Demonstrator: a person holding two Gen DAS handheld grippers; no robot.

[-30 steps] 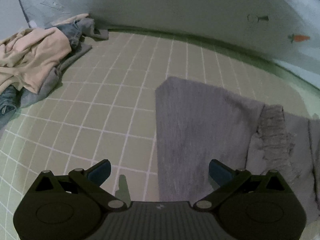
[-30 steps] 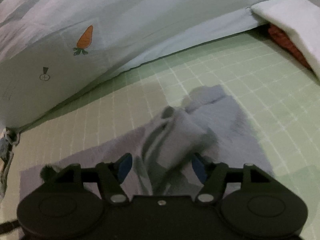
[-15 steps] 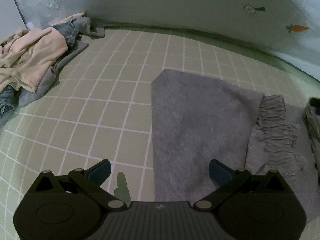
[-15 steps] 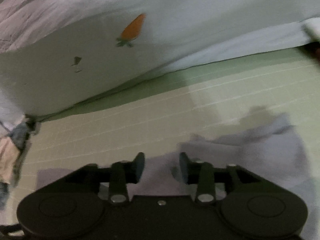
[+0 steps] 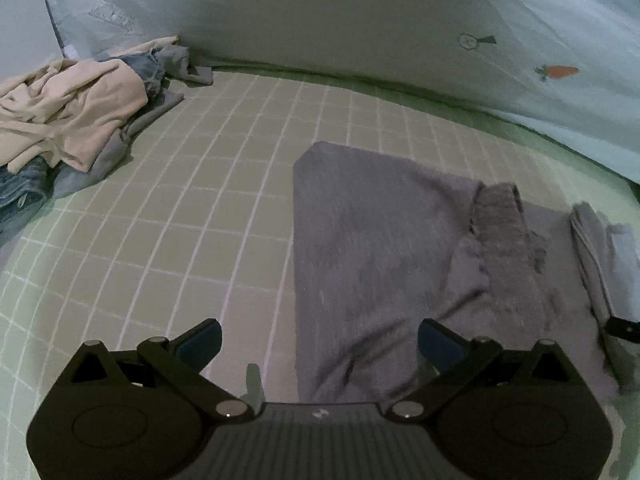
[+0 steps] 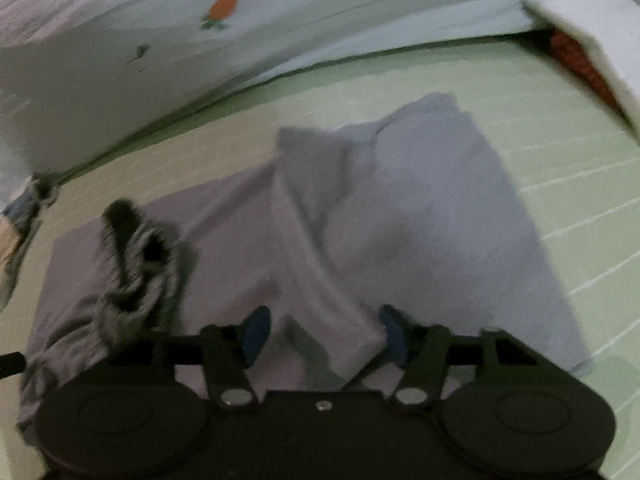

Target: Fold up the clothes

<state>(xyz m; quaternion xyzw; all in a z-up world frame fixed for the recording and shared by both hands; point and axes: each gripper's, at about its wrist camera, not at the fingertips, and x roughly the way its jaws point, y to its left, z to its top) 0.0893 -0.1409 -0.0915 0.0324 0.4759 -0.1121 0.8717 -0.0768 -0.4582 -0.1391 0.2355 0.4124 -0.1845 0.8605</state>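
Slipping is the risk: the right tool [image 6: 323, 314], half open, has a fold of the grey cloth [image 6: 420, 220] lying toward 12 o'clock between its jaws, grip unclear. Left tool [image 5: 318, 328] is wide, empty.

We note a green mat [image 5: 168, 216] with a white grid covering the surface. Along its far edge stands a pale blue sheet [image 5: 400, 32] printed with an orange carrot [image 5: 560, 71]. At far right lies a white cushion [image 6: 592, 36] over something red [image 6: 576, 60].
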